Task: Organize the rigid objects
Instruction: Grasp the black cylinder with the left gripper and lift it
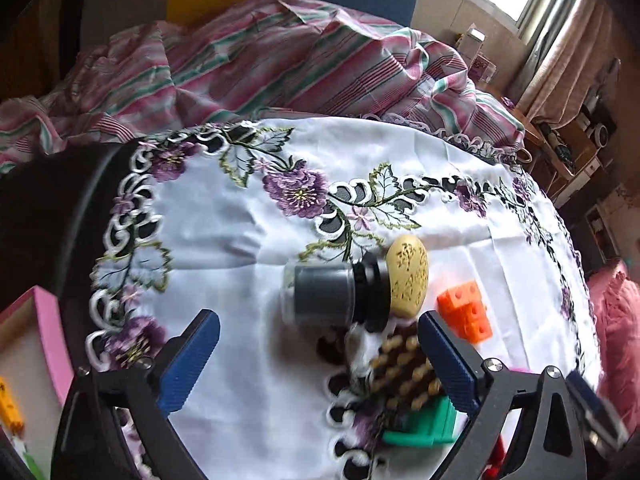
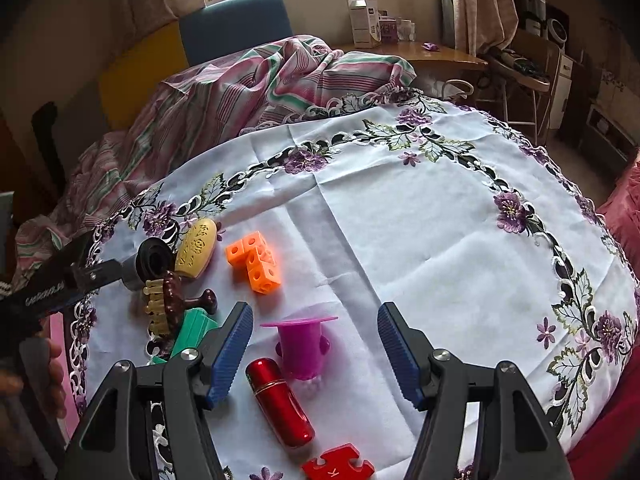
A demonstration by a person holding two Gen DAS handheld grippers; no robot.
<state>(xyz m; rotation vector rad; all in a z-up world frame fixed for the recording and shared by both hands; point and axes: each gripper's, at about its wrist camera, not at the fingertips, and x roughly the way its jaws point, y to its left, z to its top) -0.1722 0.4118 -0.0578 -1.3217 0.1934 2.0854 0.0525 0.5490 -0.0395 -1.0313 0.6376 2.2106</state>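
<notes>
From the left wrist, the left claw (image 1: 320, 364) stands wide with nothing between its blue pads. Just ahead of it on the embroidered white cloth (image 1: 224, 240) covering the bench lies a grey jar (image 1: 320, 294) on its side, its black end against a cream carved oval (image 1: 408, 278). An orange block (image 1: 466, 312) sits to the right of those, a beaded comb (image 1: 404, 372) and a green piece (image 1: 428, 426) nearer.

From the right wrist, the right claw (image 2: 316, 356) hangs partly open and holds nothing, with a purple cup (image 2: 302, 346) and a red cylinder (image 2: 280, 400) lying on the cloth between its pads, touching neither. A red puzzle piece (image 2: 338, 468) lies nearest.
</notes>
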